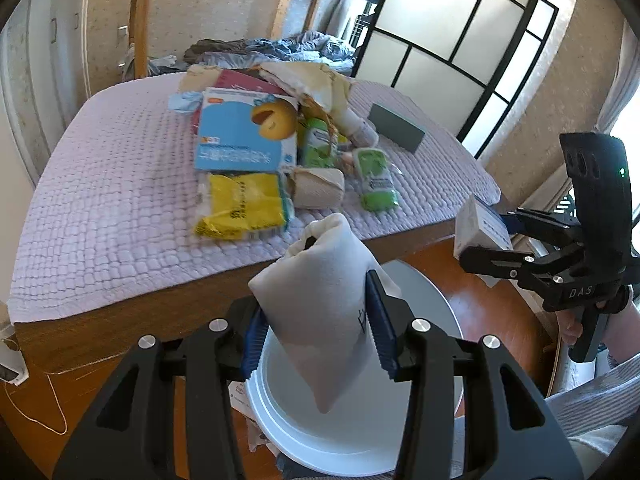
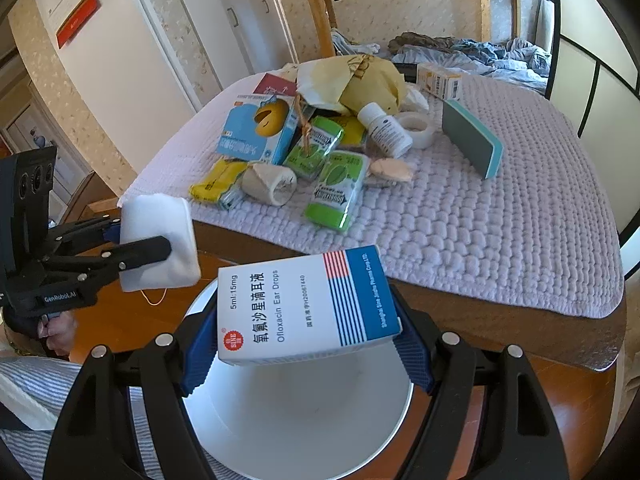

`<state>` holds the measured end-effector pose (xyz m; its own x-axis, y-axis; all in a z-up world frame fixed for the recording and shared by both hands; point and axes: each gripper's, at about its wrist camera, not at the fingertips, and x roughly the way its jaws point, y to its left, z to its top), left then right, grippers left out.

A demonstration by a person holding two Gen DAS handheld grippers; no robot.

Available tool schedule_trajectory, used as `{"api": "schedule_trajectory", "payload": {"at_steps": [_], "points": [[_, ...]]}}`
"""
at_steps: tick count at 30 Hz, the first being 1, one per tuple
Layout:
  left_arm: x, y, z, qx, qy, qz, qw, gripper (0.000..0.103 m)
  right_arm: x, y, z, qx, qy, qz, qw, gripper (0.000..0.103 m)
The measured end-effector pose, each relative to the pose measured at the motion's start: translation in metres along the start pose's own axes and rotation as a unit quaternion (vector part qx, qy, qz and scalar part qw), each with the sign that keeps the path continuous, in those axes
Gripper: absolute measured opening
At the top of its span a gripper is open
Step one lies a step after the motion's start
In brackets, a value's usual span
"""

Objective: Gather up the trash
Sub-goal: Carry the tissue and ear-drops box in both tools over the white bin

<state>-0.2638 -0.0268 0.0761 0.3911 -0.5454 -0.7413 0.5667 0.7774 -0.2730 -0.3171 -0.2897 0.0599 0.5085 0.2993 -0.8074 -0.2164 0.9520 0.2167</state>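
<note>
My left gripper (image 1: 320, 328) is shut on a white cloth pouch (image 1: 320, 320) and holds it over the round white bin (image 1: 320, 436) on the floor. From the right wrist view the same pouch (image 2: 160, 240) hangs at the left in the left gripper (image 2: 140, 240). My right gripper (image 2: 308, 344) is shut on a white and blue ear-drops box (image 2: 308, 308), above the bin (image 2: 300, 432). In the left wrist view that box (image 1: 478, 230) sits between the right gripper's (image 1: 486, 240) jaws at the far right. More trash lies heaped on the table.
The table carries a lilac quilted mat (image 2: 480, 220) with a blue carton (image 1: 244, 136), a yellow packet (image 1: 240, 204), green packets (image 2: 336, 188), a white bottle (image 2: 386, 130), a tape roll (image 2: 416, 128), a paper bag (image 2: 360, 76) and a grey-teal block (image 2: 472, 142). A bed with bedding stands behind.
</note>
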Motion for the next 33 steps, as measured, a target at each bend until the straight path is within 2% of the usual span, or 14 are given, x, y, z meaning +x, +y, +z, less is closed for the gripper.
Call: {"api": "schedule_trajectory", "payload": {"at_steps": [15,33], "points": [[0.017,-0.012,-0.017,0.023,0.031,0.005,0.9992,0.047,0.017,0.003,-0.013,0.004,0.025,0.001,1.0,0.075],[0.042,-0.013,-0.033,0.03,0.071,0.013,0.9969,0.047,0.059,0.002,-0.018,0.019,0.059,0.001,0.998,0.075]]}}
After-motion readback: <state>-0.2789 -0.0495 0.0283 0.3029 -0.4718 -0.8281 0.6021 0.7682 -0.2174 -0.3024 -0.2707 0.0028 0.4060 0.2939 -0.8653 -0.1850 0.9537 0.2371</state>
